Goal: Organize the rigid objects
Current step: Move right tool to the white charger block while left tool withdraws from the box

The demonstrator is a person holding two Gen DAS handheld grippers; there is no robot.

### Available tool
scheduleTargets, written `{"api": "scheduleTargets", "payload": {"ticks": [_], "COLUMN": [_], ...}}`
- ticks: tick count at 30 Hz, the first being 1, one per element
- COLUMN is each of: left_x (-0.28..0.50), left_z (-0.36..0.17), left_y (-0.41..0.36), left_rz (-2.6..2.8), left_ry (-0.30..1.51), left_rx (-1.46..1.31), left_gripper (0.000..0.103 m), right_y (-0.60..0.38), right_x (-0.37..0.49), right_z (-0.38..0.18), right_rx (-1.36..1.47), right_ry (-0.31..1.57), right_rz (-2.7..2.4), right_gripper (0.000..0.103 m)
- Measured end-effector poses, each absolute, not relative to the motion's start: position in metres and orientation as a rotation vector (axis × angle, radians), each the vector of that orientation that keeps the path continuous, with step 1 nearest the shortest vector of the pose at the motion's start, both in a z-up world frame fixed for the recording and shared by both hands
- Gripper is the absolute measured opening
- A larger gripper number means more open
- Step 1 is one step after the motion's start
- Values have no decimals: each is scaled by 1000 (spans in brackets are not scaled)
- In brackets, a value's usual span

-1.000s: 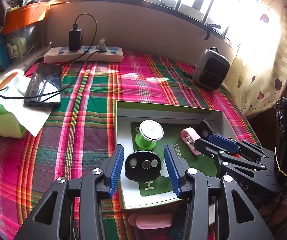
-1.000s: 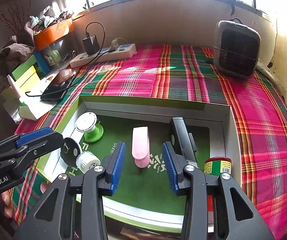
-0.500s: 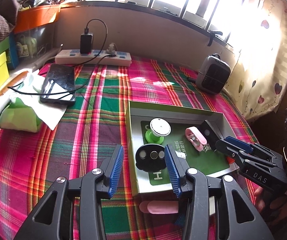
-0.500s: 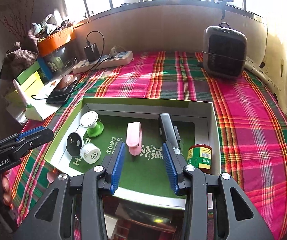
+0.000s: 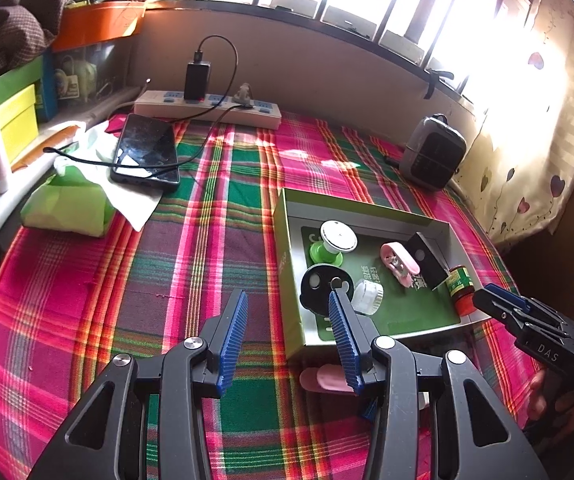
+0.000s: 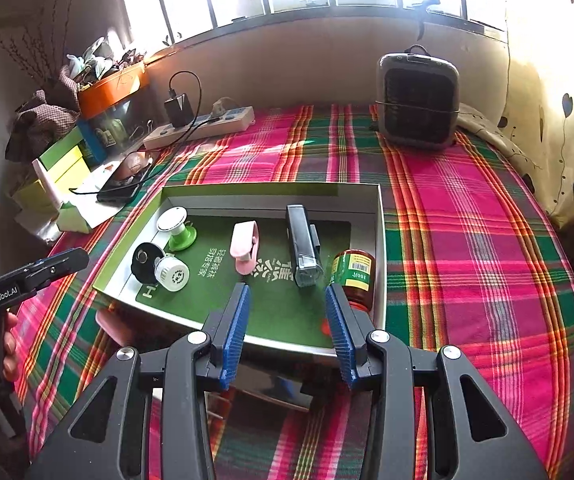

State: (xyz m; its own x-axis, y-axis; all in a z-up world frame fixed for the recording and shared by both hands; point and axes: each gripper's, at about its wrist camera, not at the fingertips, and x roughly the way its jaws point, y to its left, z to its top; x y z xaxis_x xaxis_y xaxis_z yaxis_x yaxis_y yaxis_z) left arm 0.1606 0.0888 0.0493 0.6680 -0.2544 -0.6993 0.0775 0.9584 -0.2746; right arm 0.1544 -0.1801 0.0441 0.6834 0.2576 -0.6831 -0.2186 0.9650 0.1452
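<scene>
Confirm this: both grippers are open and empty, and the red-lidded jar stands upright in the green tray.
Not quite. The red-lidded jar lies on its side in the green tray, as the right wrist view shows. The left gripper and right gripper are indeed open and empty.

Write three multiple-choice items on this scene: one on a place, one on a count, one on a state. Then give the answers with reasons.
1. Where does the small green-labelled jar with the red lid lie?
A. inside the shallow green-lined box
B. on the plaid cloth beside the heater
C. on the black phone

2. How many pink objects lie inside the box?
A. none
B. one
C. three

3. How stand the left gripper and the right gripper?
A. both shut on objects
B. left shut, right open
C. both open and empty

Answers: 1 A, the jar lies at the box's right wall. 2 B, only the pink clip is inside; another pink object lies outside the near edge. 3 C, both grippers' blue pads stand apart with nothing between.
</scene>
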Motion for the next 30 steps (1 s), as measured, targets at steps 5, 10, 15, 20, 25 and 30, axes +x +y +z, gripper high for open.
{"api": "scheduleTargets", "payload": {"ticks": [5,10,15,20,25,30], "left_x": [155,151,148,149,148,141], "left_z": [45,38,32,27,22,20], "left_y": [90,84,79,73,70,59], "left_rz": [-187,-206,-217,-236,-248,-286], "left_ry": [836,861,883,903,919,930], "left_rx": [-235,-230,-236,-234,-241,-234], "left_gripper": [42,42,42,42,42,42], "right_y": [-182,-177,-167,-152,-135,-122], "right_x": [144,133,125,119,117,119], "right_z": [41,35,31,25,20,15], "right_rx": [55,39,24,1,-14,-42], "right_ry": [779,791,801,817,838,853], "right_rz": [273,302,336,383,455,478], "right_gripper": [40,40,40,40,40,41]}}
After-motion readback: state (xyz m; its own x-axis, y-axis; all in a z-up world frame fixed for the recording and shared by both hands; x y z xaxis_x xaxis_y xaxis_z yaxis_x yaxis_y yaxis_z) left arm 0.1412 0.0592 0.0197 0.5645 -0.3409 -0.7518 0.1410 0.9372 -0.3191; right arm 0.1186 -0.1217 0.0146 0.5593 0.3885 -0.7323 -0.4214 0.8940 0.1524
